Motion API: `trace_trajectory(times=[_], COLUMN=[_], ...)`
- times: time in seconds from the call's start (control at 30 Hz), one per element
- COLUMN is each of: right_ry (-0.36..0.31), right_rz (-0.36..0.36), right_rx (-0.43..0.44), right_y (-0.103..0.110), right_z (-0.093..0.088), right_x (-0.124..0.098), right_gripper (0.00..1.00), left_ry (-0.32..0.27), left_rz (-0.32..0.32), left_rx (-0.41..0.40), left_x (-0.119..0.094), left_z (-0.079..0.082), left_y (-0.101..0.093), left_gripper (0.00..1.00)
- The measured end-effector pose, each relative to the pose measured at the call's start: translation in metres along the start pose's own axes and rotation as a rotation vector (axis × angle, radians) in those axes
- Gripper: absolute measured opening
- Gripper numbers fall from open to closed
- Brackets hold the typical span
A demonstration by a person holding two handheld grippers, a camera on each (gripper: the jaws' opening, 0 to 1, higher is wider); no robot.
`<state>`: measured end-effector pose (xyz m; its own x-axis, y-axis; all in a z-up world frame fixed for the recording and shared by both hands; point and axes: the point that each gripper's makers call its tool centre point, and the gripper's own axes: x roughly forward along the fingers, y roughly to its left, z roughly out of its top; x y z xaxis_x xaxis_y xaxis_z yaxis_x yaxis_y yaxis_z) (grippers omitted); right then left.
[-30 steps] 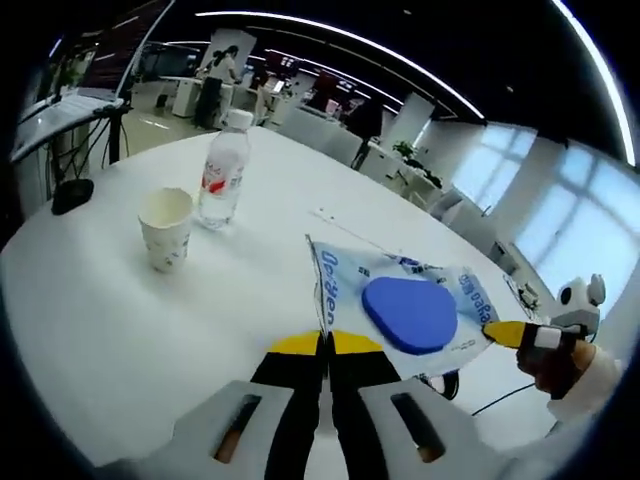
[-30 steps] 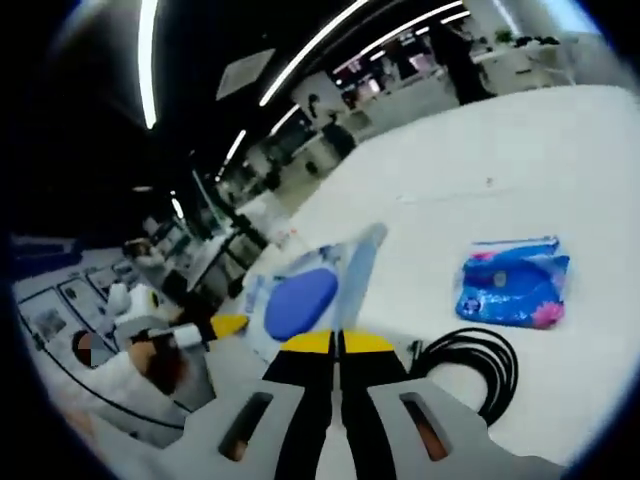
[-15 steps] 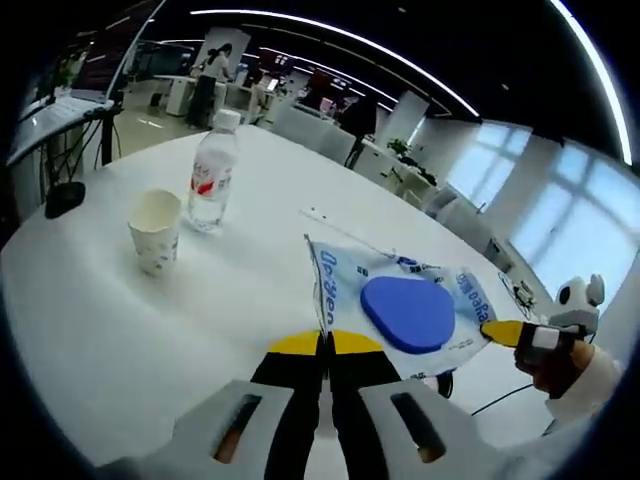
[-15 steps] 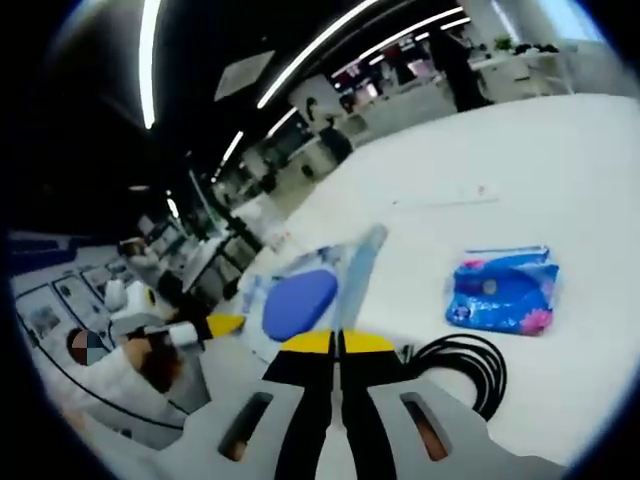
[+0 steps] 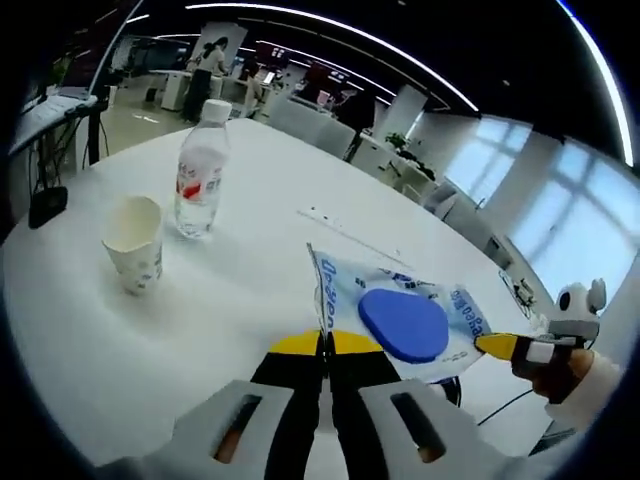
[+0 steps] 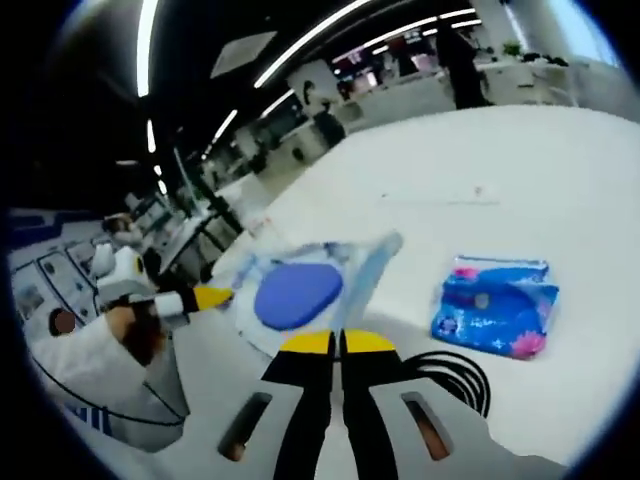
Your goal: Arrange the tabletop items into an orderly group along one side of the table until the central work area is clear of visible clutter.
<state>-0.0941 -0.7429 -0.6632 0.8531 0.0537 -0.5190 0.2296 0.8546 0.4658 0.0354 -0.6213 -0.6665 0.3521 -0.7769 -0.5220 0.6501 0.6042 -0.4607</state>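
I have both grippers, left (image 5: 326,345) and right (image 6: 337,343), clenched on the wipes pack (image 5: 400,318), lifted above the table (image 5: 200,300). Cup (image 5: 133,242) and bottle (image 5: 201,171) have slid leftward in view: I'm carrying it sideward.

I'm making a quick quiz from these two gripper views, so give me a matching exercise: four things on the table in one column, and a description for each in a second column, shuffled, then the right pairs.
Things:
1. paper cup
2. water bottle
3. wipes pack
4. black cable

Descriptions:
A. held at two edges by the left gripper and the right gripper
B. coiled, lying beside a blue and pink packet
C. upright, white cap on
D. upright, open at the top

Pairs: 1-D, 2-C, 3-A, 4-B
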Motion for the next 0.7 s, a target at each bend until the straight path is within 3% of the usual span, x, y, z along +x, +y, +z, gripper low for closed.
trace_trajectory(times=[0.2, 0.3, 0.43, 0.7], right_ry=[-0.007, -0.015, 0.013, 0.047], right_rz=[-0.004, -0.005, -0.025, -0.051], right_rx=[0.006, 0.009, -0.048, -0.033], right_y=[-0.008, -0.011, -0.019, -0.039], right_z=[0.016, 0.023, 0.023, 0.021], right_x=[0.016, 0.023, 0.035, 0.05], right_gripper=[0.0, 0.01, 0.01, 0.01], left_ry=[-0.032, -0.012, 0.017, 0.061], left_rz=[-0.028, -0.024, -0.028, -0.016], left_rx=[0.091, 0.2, 0.327, 0.335], left_x=[0.022, 0.035, 0.051, 0.078], left_z=[0.041, 0.055, 0.059, 0.051], left_y=[-0.007, -0.008, -0.013, -0.007], left_gripper=[0.0, 0.0, 0.0, 0.0])
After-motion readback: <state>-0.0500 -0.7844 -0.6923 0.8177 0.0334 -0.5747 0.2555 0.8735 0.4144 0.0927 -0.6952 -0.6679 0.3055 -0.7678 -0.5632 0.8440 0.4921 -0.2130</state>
